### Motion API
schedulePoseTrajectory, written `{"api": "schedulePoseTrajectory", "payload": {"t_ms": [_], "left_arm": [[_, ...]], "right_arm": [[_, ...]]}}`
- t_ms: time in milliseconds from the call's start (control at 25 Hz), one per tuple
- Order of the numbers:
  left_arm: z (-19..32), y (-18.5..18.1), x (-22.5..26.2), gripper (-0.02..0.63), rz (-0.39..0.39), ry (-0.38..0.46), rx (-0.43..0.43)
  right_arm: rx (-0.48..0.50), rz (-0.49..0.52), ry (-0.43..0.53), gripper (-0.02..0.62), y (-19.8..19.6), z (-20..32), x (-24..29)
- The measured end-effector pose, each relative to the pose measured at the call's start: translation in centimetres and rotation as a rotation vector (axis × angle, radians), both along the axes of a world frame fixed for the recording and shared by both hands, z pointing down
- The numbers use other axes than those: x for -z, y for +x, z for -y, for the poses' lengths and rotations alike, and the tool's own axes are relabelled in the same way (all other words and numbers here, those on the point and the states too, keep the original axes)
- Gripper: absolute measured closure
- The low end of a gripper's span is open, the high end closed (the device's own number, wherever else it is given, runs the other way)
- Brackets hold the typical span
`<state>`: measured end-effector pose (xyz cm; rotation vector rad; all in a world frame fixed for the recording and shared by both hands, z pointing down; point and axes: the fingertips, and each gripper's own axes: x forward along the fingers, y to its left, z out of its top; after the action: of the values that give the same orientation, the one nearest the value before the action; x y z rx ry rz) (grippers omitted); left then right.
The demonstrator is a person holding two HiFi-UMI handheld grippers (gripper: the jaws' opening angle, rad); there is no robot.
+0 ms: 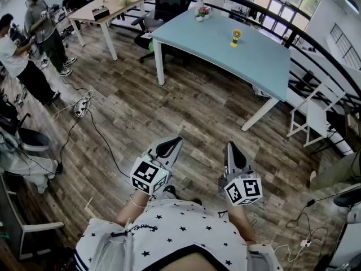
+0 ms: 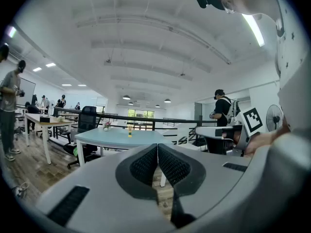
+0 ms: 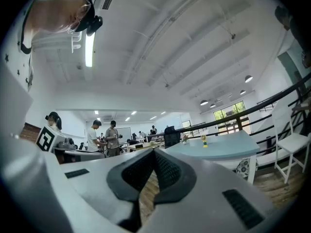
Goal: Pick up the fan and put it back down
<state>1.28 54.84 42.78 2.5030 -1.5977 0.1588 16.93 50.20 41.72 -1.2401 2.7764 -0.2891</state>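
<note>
Yellow fan (image 1: 236,37) upright on light-blue bench (image 1: 259,66), upper right of frame, well apart from both tools. Low in frame over wood floor (image 1: 186,112): left tool (image 1: 172,144), right tool (image 1: 232,149), jaws of each pressed together, empty.

tools (image 1: 169,145) (image 1: 233,151) 2 | fan (image 1: 236,36) 1 | blue table (image 1: 265,64) 1 | wooden table (image 1: 121,5) 1 | flower pot (image 1: 202,13) 1

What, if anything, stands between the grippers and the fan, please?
Nothing visible: only floor lies between the left gripper, the right gripper and the table; the fan stands there, apart from the flower pot.
</note>
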Motion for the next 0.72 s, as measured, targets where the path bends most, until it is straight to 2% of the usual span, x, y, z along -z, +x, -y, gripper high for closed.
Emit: {"api": "schedulePoseTrajectory", "payload": {"t_ms": [720], "left_arm": [[-0.5, 0.3, 0.1, 0.577, 0.008, -0.001, 0.014]], "right_arm": [[-0.011, 0.02, -0.002, 0.597, 1.0, -0.2, -0.1]]}}
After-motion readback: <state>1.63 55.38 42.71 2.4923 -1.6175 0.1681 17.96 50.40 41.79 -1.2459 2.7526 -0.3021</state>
